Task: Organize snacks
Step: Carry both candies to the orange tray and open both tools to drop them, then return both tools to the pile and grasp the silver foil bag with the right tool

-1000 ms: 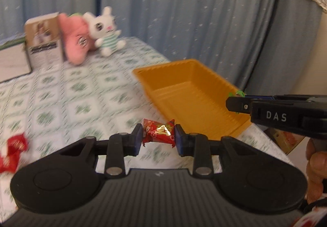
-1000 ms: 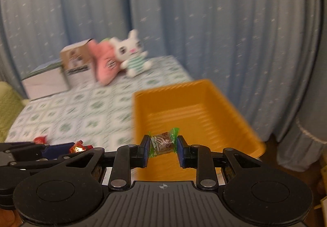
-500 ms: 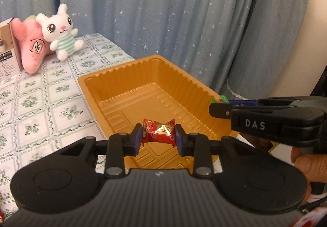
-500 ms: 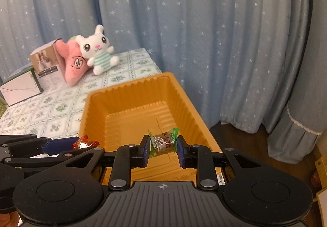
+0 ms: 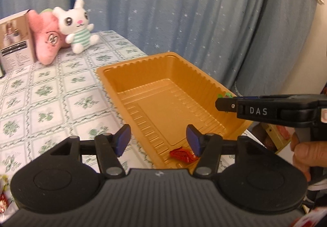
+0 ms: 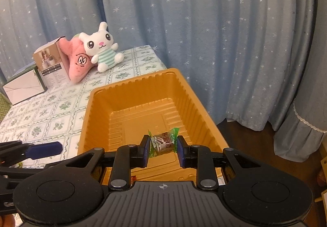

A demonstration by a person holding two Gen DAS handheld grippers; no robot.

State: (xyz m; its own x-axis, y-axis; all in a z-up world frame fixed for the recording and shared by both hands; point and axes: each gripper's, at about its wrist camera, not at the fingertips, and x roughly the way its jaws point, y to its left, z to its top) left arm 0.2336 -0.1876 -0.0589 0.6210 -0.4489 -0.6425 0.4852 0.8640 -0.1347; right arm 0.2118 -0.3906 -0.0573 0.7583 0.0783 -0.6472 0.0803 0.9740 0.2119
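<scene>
Right wrist view: right claw (image 6: 162,148) pinches a green sweet (image 6: 162,142) above the tray (image 6: 130,92), so spread it there like the left claw (image 5: 156,141), wide over its dropped red sweet (image 5: 183,154).

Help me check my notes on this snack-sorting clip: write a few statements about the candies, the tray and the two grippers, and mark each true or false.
1. The red foil-wrapped candy lies inside the orange ribbed plastic tray. True.
2. The left gripper is clamped on the red candy. False: its jaws have just been opening and stand apart, with nothing between them.
3. The right gripper holds a green-and-brown wrapped candy over the tray. True.
4. The white plush rabbit sits inside the tray. False: it sits on the patterned tablecloth beyond the tray.
5. The tray is full of snacks. False: only the red candy shows in it.
</scene>
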